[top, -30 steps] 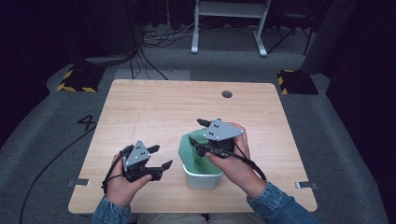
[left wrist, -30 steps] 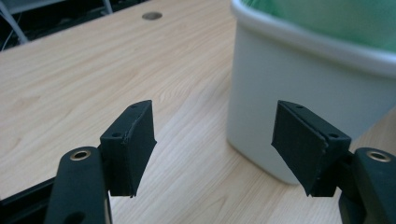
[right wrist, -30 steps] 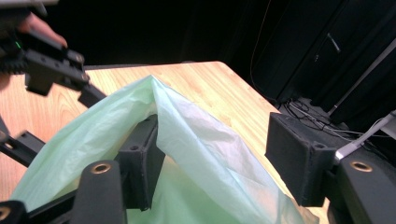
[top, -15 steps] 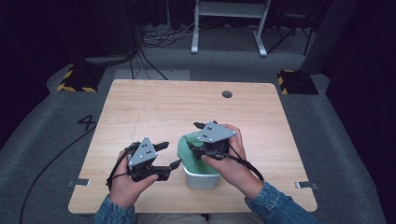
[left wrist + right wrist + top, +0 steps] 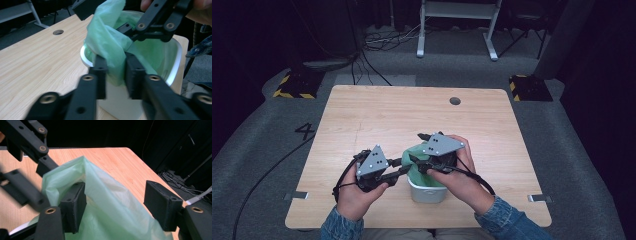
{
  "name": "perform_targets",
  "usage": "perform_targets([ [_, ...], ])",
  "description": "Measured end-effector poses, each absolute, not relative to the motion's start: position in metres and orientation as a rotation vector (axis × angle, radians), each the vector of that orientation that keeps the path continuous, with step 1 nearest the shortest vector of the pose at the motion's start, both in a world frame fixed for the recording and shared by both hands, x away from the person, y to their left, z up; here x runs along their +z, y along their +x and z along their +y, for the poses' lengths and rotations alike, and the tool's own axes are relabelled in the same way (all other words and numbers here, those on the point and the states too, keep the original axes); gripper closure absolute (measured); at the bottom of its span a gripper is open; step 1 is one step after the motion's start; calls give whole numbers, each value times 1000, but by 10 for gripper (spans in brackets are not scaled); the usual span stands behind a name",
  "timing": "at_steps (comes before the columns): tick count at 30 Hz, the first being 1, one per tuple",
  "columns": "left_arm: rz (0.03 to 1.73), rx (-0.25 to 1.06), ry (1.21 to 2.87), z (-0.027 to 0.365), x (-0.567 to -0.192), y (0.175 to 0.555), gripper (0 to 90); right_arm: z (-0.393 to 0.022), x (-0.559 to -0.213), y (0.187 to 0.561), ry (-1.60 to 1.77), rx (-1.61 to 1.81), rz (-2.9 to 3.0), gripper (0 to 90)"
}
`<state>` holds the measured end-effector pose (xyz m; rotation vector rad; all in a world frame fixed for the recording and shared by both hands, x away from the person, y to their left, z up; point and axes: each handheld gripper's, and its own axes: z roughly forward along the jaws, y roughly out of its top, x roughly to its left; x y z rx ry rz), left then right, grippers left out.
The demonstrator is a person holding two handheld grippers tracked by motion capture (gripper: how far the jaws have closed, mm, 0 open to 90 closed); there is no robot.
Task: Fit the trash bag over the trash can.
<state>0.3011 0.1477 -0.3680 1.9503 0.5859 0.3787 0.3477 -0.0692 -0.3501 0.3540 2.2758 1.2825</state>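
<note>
A small white bin (image 5: 428, 192) stands near the table's front edge, lined with a thin green bag (image 5: 416, 151). My left gripper (image 5: 402, 167) reaches in from the left at the rim. Its jaws have just been closing, and in the left gripper view (image 5: 116, 72) a bunched fold of the bag (image 5: 107, 42) is pinched between the pads above the bin's rim (image 5: 175, 63). My right gripper (image 5: 416, 147) hovers over the bin, open wide. In the right gripper view (image 5: 117, 203) the bag (image 5: 110, 192) drapes over one jaw, and the other jaw stands clear.
The wooden table (image 5: 377, 115) has a round hole (image 5: 455, 100) near its far edge. Both hands work close together at the front. Beyond the table lie cables and a metal stand's feet (image 5: 457, 30) on the dark floor.
My left gripper has moved right and up to the bin's rim, and its jaws have closed on the bag. The right gripper has stayed over the bin.
</note>
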Motion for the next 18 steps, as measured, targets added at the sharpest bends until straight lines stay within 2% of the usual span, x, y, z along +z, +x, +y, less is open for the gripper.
perform_targets([
  [2, 586, 390, 1964, 149, -368, 302, 858, -72, -349, 347, 360, 1295, 2272, 351],
  [4, 590, 396, 1965, 149, -368, 302, 882, -77, -348, 347, 367, 1300, 2269, 350],
  [18, 673, 407, 1938, 168, -378, 302, 857, -133, -347, 339, 508, 1344, 2239, 343],
])
